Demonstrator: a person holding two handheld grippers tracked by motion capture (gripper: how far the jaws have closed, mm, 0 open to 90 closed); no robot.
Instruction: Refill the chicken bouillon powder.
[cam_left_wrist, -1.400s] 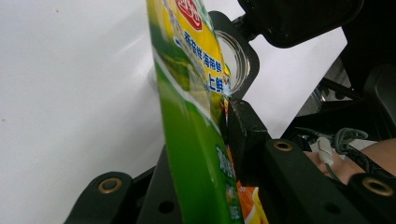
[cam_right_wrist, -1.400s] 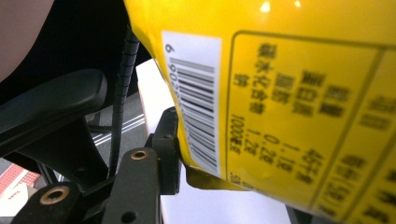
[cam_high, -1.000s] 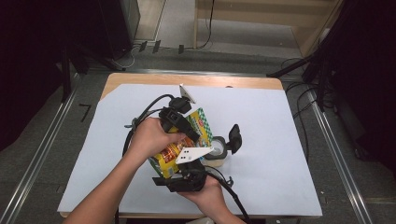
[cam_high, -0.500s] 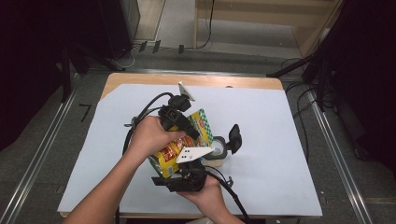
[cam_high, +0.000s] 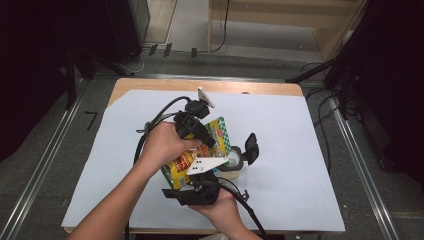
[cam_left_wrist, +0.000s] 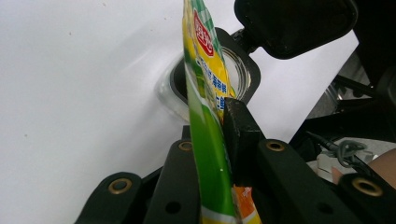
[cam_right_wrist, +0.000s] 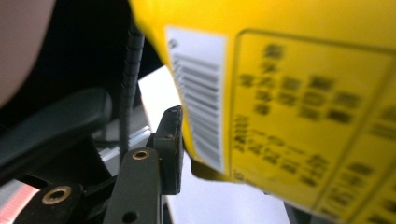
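A yellow and green snack packet (cam_high: 220, 131) is held on edge over the table, pinched between the pads of my left gripper (cam_high: 207, 142). In the left gripper view the packet (cam_left_wrist: 210, 154) stands upright between the jaws, which have just been closing on it. Just beyond it a clear round container (cam_high: 232, 159) with a black collar sits on the white sheet, its black lid (cam_high: 251, 147) flipped open. My right gripper (cam_high: 215, 175) comes in from below, beside the container. In the right gripper view the packet's barcode side (cam_right_wrist: 280, 102) hides all but one finger (cam_right_wrist: 170, 140).
A large white sheet (cam_high: 300, 140) covers the wooden table (cam_high: 150, 84). Black cables (cam_high: 155, 117) loop behind the left hand. Metal rails (cam_high: 45, 165) run along both sides of the table on the floor.
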